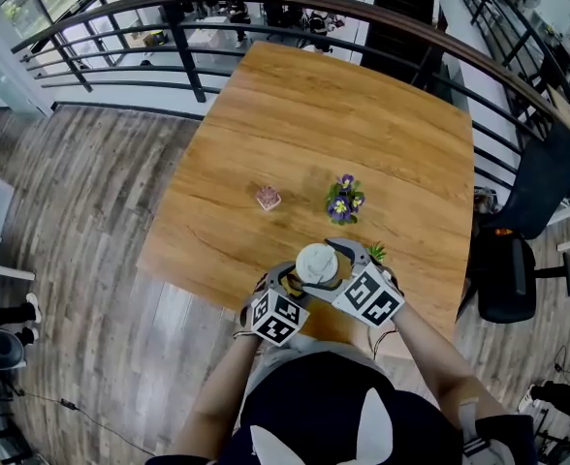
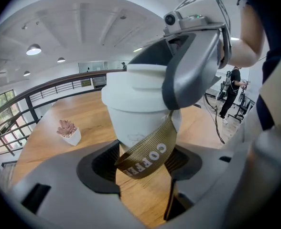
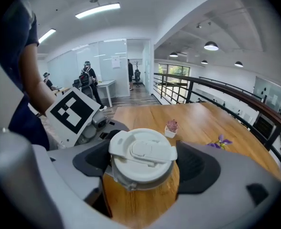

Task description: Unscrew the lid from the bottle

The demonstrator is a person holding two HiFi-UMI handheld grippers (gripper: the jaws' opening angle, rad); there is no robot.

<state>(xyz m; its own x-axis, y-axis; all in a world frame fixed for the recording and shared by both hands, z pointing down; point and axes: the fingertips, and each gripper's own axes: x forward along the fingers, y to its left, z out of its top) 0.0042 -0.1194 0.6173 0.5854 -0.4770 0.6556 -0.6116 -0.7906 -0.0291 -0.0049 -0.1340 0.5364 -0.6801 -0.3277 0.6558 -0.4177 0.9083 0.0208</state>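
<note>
Wooden table [image 1: 295,143] fills the head view. At its 6 o'clock edge the white lid [image 1: 316,263] sits between the left gripper [image 1: 295,281], at the lid's 8 o'clock, and the right gripper [image 1: 343,258], at its 3 o'clock. In the left gripper view, the jaws pinch the white bottle [image 2: 135,113] low on its body, with a brown strap [image 2: 147,154] hanging in front. In the right gripper view, the jaws clamp the lid from both sides, and a small potted plant [image 3: 171,127] stands at the lid's 1 o'clock.
</note>
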